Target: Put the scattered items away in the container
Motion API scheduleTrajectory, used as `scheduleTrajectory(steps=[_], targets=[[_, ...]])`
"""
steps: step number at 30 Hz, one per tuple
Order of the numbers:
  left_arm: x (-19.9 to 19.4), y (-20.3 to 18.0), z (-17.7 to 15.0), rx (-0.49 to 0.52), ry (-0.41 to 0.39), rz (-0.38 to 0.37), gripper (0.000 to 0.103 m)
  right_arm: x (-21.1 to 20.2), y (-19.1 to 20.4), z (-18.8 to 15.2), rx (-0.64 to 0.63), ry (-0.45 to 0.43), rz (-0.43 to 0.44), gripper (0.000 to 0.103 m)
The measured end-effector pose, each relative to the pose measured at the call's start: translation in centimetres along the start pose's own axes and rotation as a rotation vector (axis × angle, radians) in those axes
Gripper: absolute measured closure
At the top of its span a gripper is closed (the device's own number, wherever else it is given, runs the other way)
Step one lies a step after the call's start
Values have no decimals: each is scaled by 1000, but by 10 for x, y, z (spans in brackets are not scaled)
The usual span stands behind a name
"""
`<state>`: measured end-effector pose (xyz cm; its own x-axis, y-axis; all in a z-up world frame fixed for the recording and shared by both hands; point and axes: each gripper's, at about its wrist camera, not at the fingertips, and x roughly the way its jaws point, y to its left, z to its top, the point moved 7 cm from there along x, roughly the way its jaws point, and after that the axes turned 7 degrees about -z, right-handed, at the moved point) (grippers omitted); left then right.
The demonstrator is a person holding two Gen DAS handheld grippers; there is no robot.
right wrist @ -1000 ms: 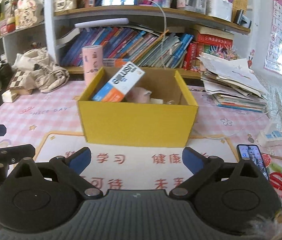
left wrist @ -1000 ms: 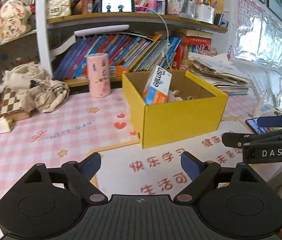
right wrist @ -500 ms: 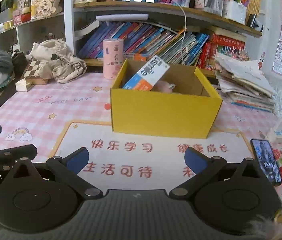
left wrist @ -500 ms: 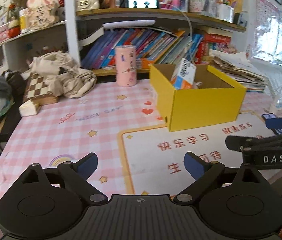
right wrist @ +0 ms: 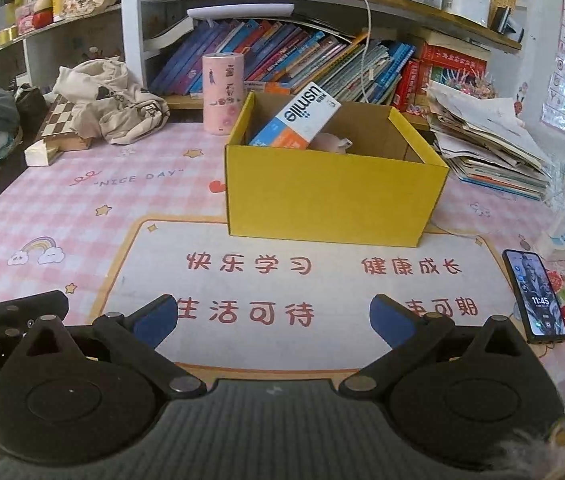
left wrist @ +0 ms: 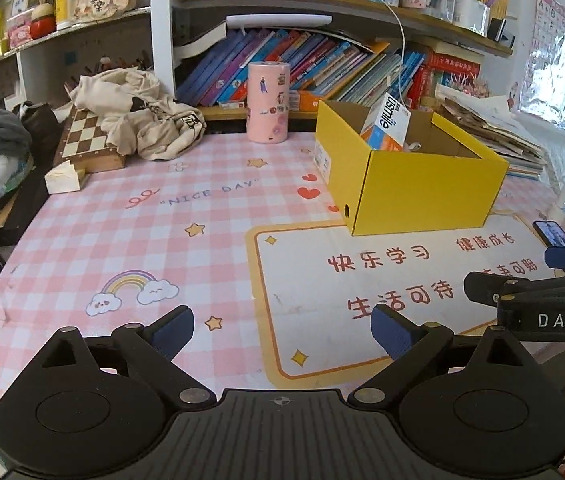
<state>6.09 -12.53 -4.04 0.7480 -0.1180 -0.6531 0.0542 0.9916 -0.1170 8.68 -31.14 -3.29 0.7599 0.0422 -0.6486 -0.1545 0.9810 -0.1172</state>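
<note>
Yellow box (right wrist: 334, 204) holds a tilted usmile carton (right wrist: 298, 118); left claw (left wrist: 280, 330) and right claw (right wrist: 272, 316) both wide, empty

I see the open yellow cardboard box (right wrist: 334, 204) standing upright on the pink checked surface (right wrist: 82, 208). Inside, a white, blue and orange "usmile" carton (right wrist: 298, 120) leans tilted against its left wall, beside a pale pink item (right wrist: 332, 143).

Ahead of me the box (right wrist: 334, 204) sits on the mat (right wrist: 242, 280), a carton (right wrist: 298, 118) leaning inside it; behind its left corner stands a canister (right wrist: 222, 92), the phone (right wrist: 536, 296) to my right.
</note>
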Motion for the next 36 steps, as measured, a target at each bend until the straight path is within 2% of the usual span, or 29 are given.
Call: scheduleTrajectory(steps=[19, 36], targets=[[10, -4, 1, 1, 34, -10, 1, 4, -11, -2, 13, 20, -25, 0], [7, -6, 1, 7, 25, 2, 0, 4, -13, -3, 11, 20, -18, 0]])
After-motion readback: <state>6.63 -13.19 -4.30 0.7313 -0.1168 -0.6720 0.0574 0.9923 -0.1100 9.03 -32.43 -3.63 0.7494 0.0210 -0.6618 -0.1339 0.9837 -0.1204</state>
